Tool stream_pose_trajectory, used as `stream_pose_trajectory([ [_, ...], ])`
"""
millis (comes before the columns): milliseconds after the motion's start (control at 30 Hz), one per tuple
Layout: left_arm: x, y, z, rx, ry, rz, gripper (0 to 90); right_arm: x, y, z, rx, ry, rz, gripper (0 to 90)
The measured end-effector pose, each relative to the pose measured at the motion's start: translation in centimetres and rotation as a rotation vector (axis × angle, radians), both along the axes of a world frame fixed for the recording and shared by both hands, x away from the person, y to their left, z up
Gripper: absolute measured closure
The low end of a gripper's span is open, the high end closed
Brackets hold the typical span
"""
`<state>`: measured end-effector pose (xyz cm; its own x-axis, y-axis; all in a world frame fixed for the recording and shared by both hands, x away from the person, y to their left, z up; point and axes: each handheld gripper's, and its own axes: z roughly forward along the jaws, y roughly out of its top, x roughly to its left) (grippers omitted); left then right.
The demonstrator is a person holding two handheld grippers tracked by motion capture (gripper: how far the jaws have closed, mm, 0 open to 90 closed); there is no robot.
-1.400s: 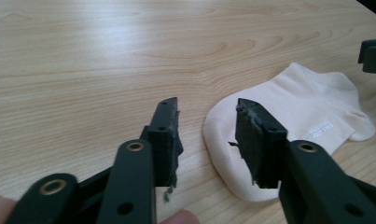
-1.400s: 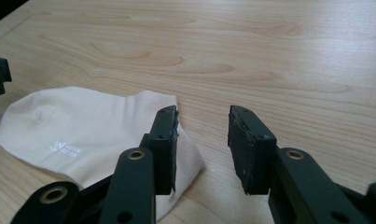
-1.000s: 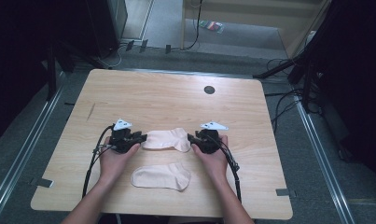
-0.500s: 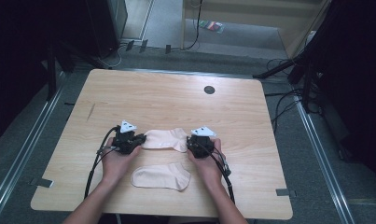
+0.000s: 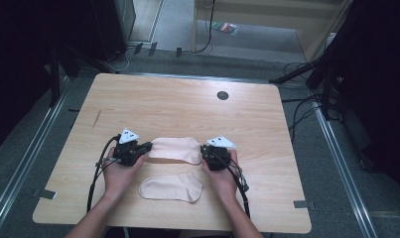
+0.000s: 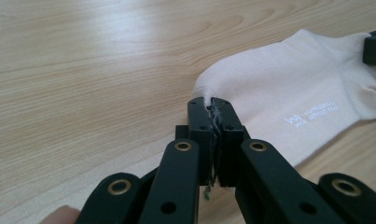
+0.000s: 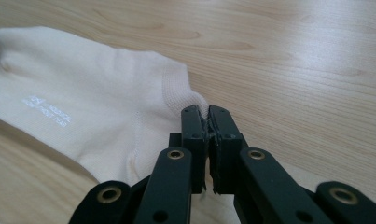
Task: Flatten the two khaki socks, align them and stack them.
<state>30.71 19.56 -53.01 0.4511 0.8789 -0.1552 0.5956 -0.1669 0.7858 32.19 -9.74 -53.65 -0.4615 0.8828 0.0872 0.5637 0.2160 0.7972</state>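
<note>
While lying flat, cream sock [image 5: 175, 149] — printed lettering — pinched at both ends by each hand-held gripper.

Your light wooden table [image 5: 177, 104] and the two socks on it

You are working at a pale, wood-grain tabletop with rounded corners, set on a grey floor. Near its far edge, right of centre, you can see a small round dark hole [image 5: 223, 95]. Two cream-coloured ankle socks lie flat on your side of the board. The farther cream sock [image 5: 175, 149] stretches across in front of you, its two ends pinched up off the wood, with small white lettering [image 6: 311, 114] printed on its side. The nearer cream sock [image 5: 170, 188] lies just below it, close to the near edge, apart from the first. Dark cables [image 5: 94, 176] trail over the wood at both sides.
</note>
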Motion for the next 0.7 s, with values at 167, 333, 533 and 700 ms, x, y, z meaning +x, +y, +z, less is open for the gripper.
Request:
stream_pose_trajectory([
  [167, -1.3, 0.5, 1.4, -0.037, -0.025, -0.007, 89.2, -1.1, -0.4, 1.6, 0.055, 0.009, 0.016, 86.5],
  [333, -2.6, 0.5, 2.3, -0.043, -0.041, -0.016, 89.1, -2.6, -0.6, 2.8, 0.069, -0.010, 0.024, 86.5],
  [533, -4.3, 0.9, 2.4, -0.043, -0.045, -0.023, 89.1, -4.3, -0.7, 3.1, 0.070, -0.017, 0.042, 86.5],
  [700, -6.0, 1.1, 2.1, -0.034, -0.046, -0.020, 89.0, -5.6, -0.6, 3.1, 0.071, -0.014, 0.057, 86.5],
])
